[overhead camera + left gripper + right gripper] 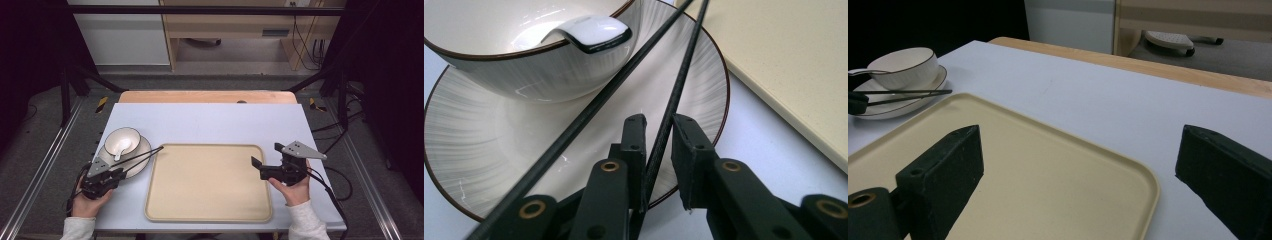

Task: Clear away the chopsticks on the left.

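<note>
Left gripper view: my left claw [658, 132] has nearly closed around one thin black chopstick [674, 95] lying across the ribbed white plate [484, 150]; its twin [594, 107] passes outside. My right claw [1078, 170] gapes empty above the beige tray [1048, 165].

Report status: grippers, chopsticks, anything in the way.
Left gripper jaws around one chopstick, gap on one side. Right gripper open, idle over tray. Second chopstick beside jaws, on plate. Nothing blocking.

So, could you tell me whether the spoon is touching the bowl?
Touching. The left gripper view shows the spoon lying over the rim of the bowl, its handle end resting on it.
</note>
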`<state>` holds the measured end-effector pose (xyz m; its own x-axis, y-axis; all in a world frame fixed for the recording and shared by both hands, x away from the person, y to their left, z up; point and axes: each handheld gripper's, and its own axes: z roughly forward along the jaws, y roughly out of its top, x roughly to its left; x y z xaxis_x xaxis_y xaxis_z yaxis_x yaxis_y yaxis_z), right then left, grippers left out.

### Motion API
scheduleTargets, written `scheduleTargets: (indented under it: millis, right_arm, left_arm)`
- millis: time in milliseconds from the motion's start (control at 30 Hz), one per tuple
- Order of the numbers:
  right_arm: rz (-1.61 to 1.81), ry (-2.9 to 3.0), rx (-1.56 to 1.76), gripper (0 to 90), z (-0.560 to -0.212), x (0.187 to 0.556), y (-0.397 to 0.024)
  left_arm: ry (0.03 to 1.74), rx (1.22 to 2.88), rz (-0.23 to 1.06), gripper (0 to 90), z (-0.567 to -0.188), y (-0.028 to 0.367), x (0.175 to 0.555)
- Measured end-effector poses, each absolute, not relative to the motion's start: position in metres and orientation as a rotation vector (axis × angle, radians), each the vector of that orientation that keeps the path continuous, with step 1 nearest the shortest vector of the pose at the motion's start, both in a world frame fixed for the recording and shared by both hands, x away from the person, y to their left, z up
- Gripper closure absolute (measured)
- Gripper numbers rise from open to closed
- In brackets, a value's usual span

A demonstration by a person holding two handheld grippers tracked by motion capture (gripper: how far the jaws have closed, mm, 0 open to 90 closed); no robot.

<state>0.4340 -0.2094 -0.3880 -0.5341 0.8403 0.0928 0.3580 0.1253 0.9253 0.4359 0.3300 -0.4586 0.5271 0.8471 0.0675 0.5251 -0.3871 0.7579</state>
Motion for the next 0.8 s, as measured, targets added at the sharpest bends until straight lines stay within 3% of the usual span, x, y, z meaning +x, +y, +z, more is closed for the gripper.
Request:
scheduleTargets:
  millis: [367, 533, 800]
  right_arm:
    - [1.4, 1.956, 1.158, 5.3, -0.388, 0.434, -0.209]
    - [1.396, 1.959, 1.153, 5.3, -0.389, 0.434, -0.209]
    - [1.405, 1.958, 1.162, 5.3, -0.388, 0.434, -0.209]
  left_arm:
    - [1.12, 2.076, 0.59, 84.5, -0.457, 0.325, 0.436]
    - [1.129, 2.076, 0.578, 78.1, -0.456, 0.323, 0.44]
    - [1.158, 2.078, 0.558, 80.0, -0.456, 0.318, 0.447]
